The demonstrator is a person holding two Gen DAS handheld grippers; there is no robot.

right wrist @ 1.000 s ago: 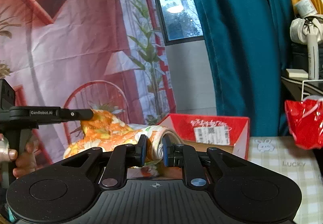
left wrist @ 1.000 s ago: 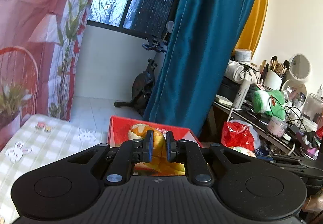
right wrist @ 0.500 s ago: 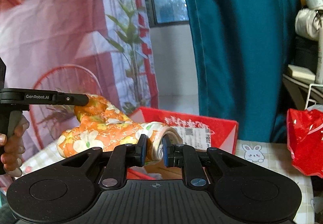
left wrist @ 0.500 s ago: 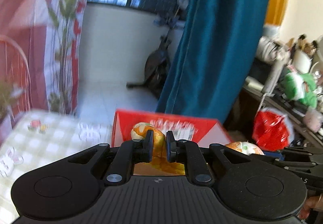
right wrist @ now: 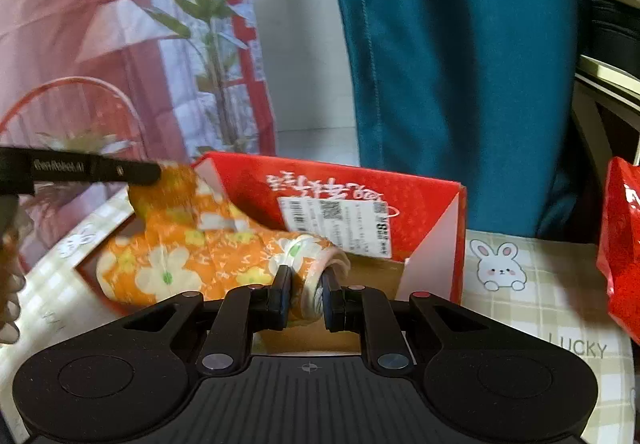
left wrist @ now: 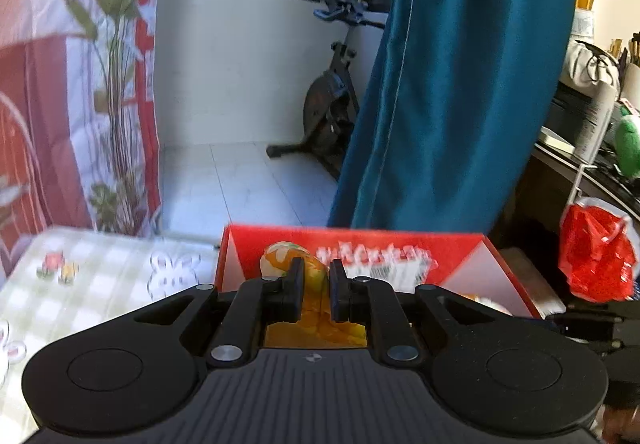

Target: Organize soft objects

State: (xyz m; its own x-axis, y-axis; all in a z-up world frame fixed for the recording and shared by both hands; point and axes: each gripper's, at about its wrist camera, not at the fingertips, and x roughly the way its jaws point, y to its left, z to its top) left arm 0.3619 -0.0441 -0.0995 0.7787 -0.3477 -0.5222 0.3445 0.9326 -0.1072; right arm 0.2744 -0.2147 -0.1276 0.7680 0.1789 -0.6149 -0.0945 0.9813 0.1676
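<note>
Claws (left wrist: 314,294) (right wrist: 306,298) both pinching the orange floral cloth (right wrist: 192,264), the left's just loosening, so lower it level into the red box (right wrist: 432,212) before you release

Beyond the tongs, a teal curtain (left wrist: 436,92) is hung from top to floor, with an exercise bike (left wrist: 332,100) seen just left of it on the white tiled floor (left wrist: 240,184). A printed red backdrop (right wrist: 80,24) is draped far to the left. A red plastic bag (left wrist: 596,256) is seen to the right, under a cluttered dark shelf (left wrist: 580,148). A checked cloth with rabbits (right wrist: 520,284) is spread below.
</note>
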